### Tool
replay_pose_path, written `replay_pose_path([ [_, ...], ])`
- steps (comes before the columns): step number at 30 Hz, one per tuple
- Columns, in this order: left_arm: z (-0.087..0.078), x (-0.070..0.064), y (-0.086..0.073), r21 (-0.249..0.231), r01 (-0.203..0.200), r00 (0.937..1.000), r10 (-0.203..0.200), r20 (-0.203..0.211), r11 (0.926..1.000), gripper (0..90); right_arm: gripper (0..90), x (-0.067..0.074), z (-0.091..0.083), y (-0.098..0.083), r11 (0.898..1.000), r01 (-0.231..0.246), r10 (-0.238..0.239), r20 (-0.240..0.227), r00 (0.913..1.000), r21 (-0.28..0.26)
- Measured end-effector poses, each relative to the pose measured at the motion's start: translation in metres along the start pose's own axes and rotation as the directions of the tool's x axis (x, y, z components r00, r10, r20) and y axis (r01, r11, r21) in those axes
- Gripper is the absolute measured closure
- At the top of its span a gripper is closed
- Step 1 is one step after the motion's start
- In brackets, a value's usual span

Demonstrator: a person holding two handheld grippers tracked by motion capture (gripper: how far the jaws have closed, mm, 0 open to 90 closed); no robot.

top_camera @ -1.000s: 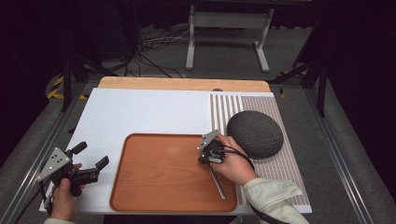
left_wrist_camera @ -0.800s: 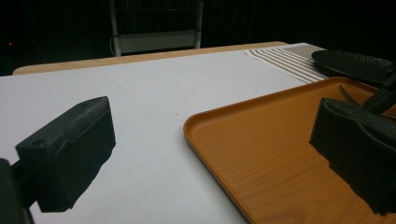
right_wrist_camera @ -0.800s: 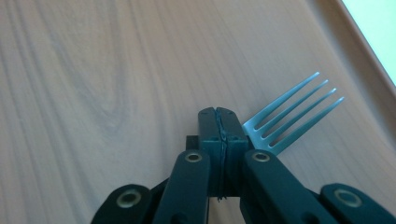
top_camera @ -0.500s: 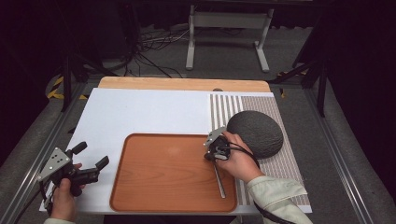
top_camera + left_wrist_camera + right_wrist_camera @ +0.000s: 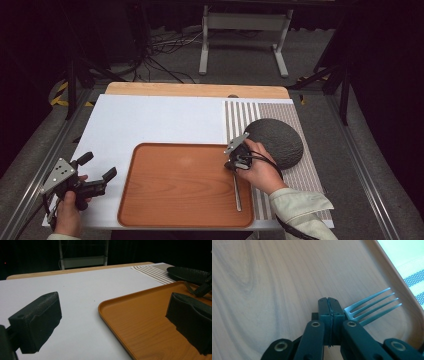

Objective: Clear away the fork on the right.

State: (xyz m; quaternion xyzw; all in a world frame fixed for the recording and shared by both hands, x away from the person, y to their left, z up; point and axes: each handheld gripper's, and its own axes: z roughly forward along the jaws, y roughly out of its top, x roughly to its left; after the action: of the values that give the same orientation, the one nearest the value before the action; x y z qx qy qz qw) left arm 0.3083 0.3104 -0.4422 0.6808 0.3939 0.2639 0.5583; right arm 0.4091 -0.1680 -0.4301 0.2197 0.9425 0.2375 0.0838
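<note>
Right gripper view: silver four-tined fork [image 5: 372, 305] on wooden tray [image 5: 262, 277]; right tongs [image 5: 329, 307] closed, left tongs [image 5: 112, 322] open.

Wooden table [image 5: 200, 90]: white sheet [image 5: 150, 120], striped mat [image 5: 305, 175] at right; tray [image 5: 185, 185] on sheet.

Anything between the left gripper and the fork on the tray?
Nothing visible blocks it. The left gripper, jaws open, sits left of the tray; bare tray floor lies between it and the fork, which the right gripper already covers.
</note>
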Motion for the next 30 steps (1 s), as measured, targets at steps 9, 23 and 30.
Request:
replay_pose_path([
  [9,0.001,-0.001,0.0,-0.002,0.003,1.0,-0.003,0.003,1.0,0.8,90.0,-0.004,-0.003,-0.005,1.0,-0.015,0.015,0.007,0.9999,0.006],
  [23,0.001,-0.002,0.001,-0.004,0.0,1.0,0.0,0.005,1.0,0.8,42.7,0.0,-0.026,0.002,0.988,-0.034,0.033,-0.009,0.9994,-0.153],
  [30,0.001,-0.001,0.002,-0.009,0.002,1.0,-0.002,0.005,1.0,0.8,18.2,0.006,-0.044,0.007,0.959,-0.049,0.045,-0.021,0.9987,-0.28],
])
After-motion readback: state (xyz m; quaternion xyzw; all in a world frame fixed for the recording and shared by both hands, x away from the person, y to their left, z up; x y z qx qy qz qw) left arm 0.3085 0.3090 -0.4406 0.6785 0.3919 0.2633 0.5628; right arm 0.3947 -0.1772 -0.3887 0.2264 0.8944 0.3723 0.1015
